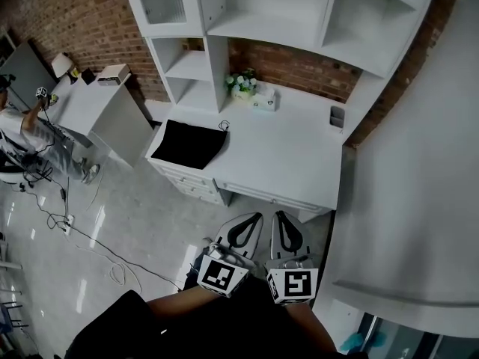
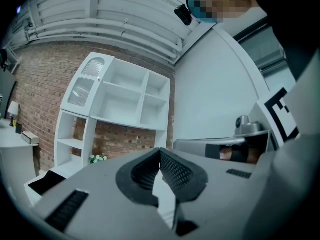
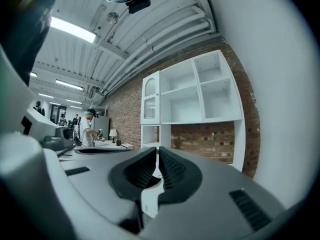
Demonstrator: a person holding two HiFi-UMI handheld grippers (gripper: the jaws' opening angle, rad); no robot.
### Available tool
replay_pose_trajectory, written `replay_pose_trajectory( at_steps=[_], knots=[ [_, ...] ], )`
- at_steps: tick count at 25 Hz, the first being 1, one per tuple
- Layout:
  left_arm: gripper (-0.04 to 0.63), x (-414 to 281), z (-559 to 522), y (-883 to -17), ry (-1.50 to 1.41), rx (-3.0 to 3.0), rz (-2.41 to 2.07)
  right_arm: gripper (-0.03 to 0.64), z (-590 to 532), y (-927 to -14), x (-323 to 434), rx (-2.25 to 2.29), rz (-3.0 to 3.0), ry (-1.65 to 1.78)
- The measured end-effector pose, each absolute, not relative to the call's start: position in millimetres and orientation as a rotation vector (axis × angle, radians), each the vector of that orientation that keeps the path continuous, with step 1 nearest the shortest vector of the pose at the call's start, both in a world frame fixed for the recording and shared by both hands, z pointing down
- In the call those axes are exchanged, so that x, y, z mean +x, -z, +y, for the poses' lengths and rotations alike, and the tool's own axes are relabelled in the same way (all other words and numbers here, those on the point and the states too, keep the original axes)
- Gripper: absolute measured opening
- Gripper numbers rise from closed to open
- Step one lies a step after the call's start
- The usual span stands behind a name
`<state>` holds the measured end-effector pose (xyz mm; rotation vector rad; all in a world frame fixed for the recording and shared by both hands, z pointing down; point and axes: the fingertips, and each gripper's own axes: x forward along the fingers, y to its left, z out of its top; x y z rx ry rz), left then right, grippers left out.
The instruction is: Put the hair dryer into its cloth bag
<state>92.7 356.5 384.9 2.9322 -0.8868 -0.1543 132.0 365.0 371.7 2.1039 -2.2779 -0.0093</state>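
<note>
Matt black cloth bag point(image 1: 187, 144) on smooth white desk point(image 1: 284, 155); rough brick wall point(image 1: 82, 21)

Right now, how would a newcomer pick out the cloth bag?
Find the white desk under the wall shelves. The bag lies at its left end. It is flat and black, while the flowers and box further back are pale.

I can't tell what the small grey item point(image 1: 337, 117) on the desk point(image 1: 292, 159), right side, is; the edge crops the far-left person point(image 1: 22, 129).
</note>
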Motion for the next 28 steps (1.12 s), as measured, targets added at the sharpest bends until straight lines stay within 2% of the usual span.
replay_pose_trajectory(
  at_steps=[28],
  knots=[
    [0.017,96,345,-397,0.114,2.938,-0.839,0.023,354,-386,134,2.128,-2.208,-0.012]
  ],
)
